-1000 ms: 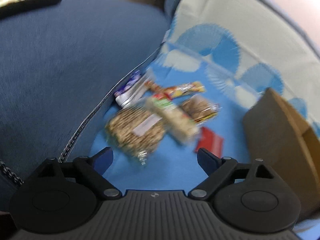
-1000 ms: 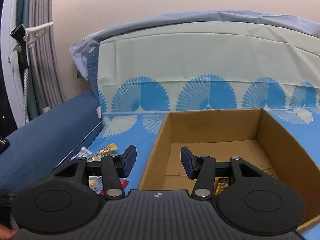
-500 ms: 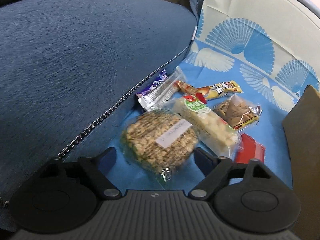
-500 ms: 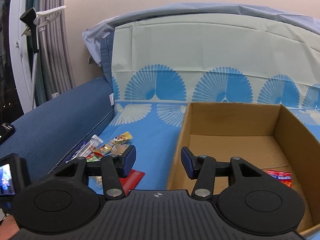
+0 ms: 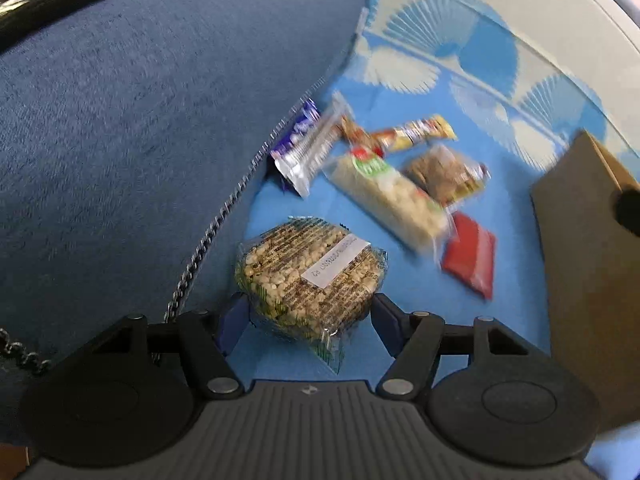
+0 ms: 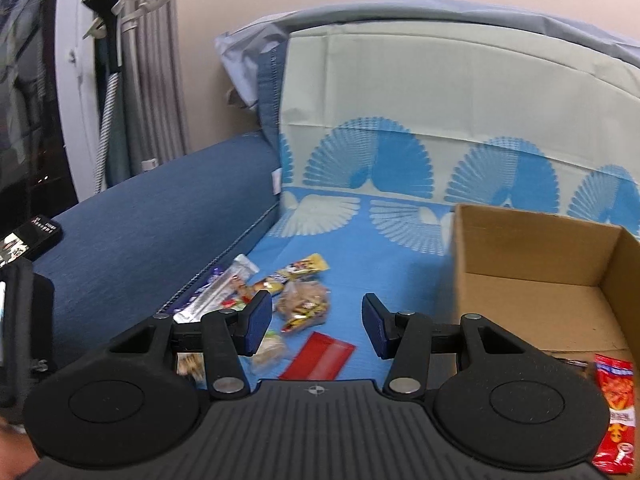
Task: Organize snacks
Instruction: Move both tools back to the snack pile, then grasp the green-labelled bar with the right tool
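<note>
Blue sheet (image 5: 516,216), snacks loose beside box (image 6: 536,264); left gripper (image 5: 306,316) parted around rice cake (image 5: 310,276), pick-up step, closing likely next; right gripper (image 6: 316,322) parted, holding nothing, above red packet (image 6: 318,356).

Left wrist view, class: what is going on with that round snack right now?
A person holding two grippers is sorting snacks on a blue patterned cloth. The left gripper is open, fingers either side of the round wrapped puffed-grain cake. The right gripper hangs open above the other snacks, beside the cardboard box holding a red snack packet.
</note>
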### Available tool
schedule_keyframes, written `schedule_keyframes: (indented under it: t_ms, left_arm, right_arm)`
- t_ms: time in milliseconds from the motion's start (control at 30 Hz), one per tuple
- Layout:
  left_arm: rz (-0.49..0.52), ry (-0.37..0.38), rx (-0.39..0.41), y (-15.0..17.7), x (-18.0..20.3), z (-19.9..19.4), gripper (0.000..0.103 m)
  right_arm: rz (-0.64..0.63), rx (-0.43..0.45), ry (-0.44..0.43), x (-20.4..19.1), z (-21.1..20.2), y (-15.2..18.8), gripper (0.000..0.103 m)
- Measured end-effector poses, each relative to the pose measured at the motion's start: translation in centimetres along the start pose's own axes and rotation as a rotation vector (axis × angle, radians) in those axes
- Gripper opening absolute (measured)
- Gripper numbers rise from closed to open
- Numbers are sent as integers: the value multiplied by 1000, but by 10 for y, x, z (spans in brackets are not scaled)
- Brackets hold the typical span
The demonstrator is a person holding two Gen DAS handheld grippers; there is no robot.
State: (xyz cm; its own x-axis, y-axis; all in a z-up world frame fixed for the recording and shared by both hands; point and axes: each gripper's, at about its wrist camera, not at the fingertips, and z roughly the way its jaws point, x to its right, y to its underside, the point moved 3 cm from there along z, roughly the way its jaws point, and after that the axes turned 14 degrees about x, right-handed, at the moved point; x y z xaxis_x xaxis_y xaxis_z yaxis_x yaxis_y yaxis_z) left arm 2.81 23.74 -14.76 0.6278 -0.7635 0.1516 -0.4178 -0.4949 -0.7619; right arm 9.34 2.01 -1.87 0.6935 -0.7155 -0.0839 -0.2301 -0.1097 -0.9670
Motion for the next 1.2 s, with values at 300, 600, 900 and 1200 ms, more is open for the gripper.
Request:
schedule_keyframes:
  t_ms: [300,600,900,1200]
  left_arm:
    - [-58,28,28,9,-6,-4,72]
    - [-69,67,32,8,-10,-8,72]
    - [-88,85,31,7,-13,-8,72]
    - [-118,112,32,6,-18,-9,72]
  right_arm:
    - [-6,-106,-82,-20,28,10,52]
    - [-97,-289,-188,-49,113,28,58]
    - [-176,-486,-228,-61,167,61,67]
    - [-224,-515,-281,-66,140,53,37]
